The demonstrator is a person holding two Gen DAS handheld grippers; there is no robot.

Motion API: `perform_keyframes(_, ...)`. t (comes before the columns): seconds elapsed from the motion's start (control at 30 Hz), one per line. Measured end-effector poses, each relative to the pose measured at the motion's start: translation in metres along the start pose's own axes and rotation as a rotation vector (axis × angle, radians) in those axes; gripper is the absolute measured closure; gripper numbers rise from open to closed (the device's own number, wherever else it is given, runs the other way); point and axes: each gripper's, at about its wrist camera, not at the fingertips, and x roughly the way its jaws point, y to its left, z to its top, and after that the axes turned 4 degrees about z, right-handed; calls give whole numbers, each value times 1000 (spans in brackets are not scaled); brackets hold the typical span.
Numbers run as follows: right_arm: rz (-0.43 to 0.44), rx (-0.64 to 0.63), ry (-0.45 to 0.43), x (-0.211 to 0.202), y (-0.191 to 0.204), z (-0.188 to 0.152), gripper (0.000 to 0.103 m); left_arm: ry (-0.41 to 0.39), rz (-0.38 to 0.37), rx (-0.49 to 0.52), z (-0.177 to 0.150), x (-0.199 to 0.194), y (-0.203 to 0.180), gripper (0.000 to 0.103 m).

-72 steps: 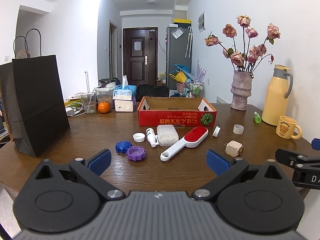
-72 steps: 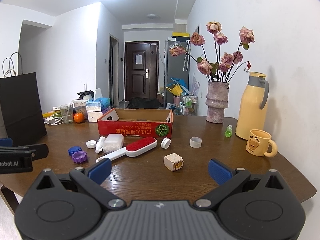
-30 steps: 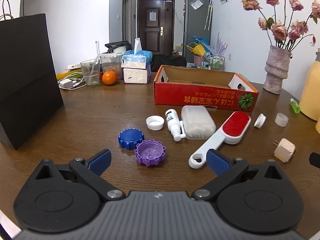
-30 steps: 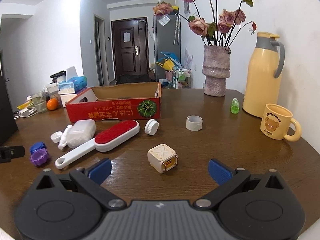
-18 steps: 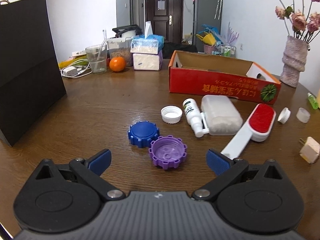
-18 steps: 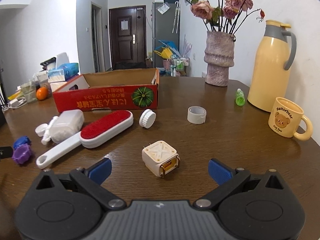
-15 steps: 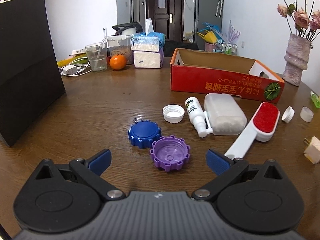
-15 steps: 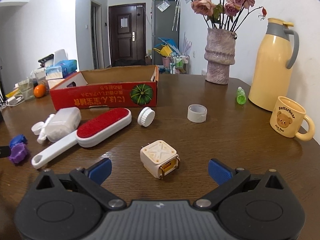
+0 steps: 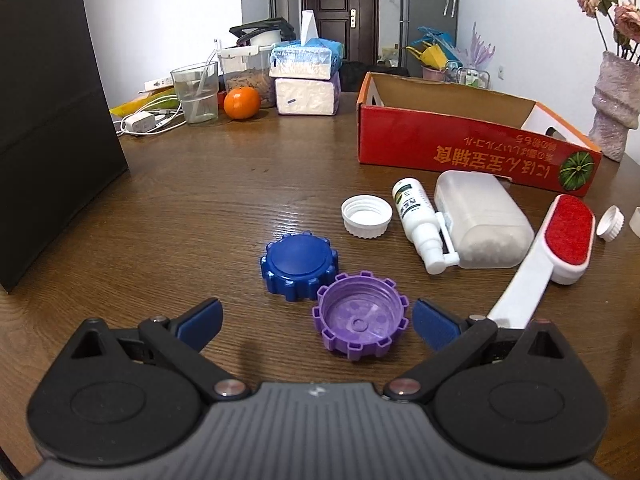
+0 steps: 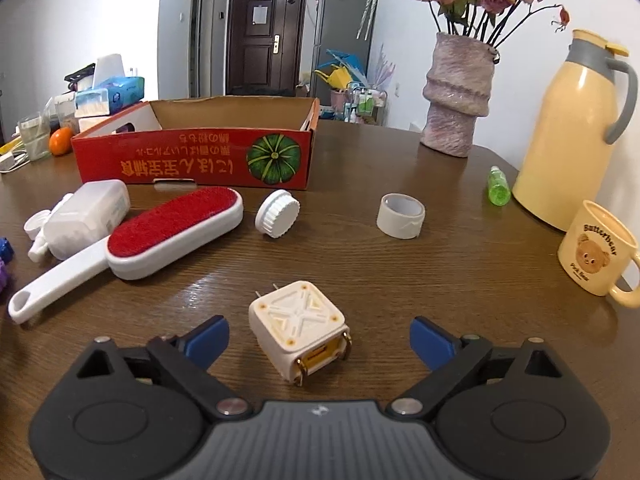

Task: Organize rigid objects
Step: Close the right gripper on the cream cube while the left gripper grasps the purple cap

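While both tools hover in approach, the right gripper [image 10: 318, 330] is closing, the cube-shaped plug [image 10: 299, 330] untouched between its jaws; the left gripper [image 9: 316, 318] stands apart around the purple cap [image 9: 361, 316]. Next, I'd say: pinch squarely.

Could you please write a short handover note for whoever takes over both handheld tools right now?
Left tool: open, empty, with the purple cap lying between its fingers and the blue cap just beyond.
Right tool: jaws closing, pads not yet touching the white plug adapter that sits between them.
Lint brush, white cap, tape roll and spray bottle lie loose on the table.
No item is visible inside the red box; all sorting remains.
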Motion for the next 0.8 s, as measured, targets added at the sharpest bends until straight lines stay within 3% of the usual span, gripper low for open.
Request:
perform_keyframes(0.3,18,-3,16,17,-2,1,8,14,-9,16,1,9,-8,0)
perform_keyframes(0.47,36,-12,10,22,-3,1,21,22,-12,23,0,14,-12,0)
perform_keyframes(0.63,57,-28,-17,19,-1,1,49,23,-9,23,1,14,-12,0)
perform_keyframes(0.8,57,-36,-35,18,1,-1,49,22,-11,22,0,14,-13,9)
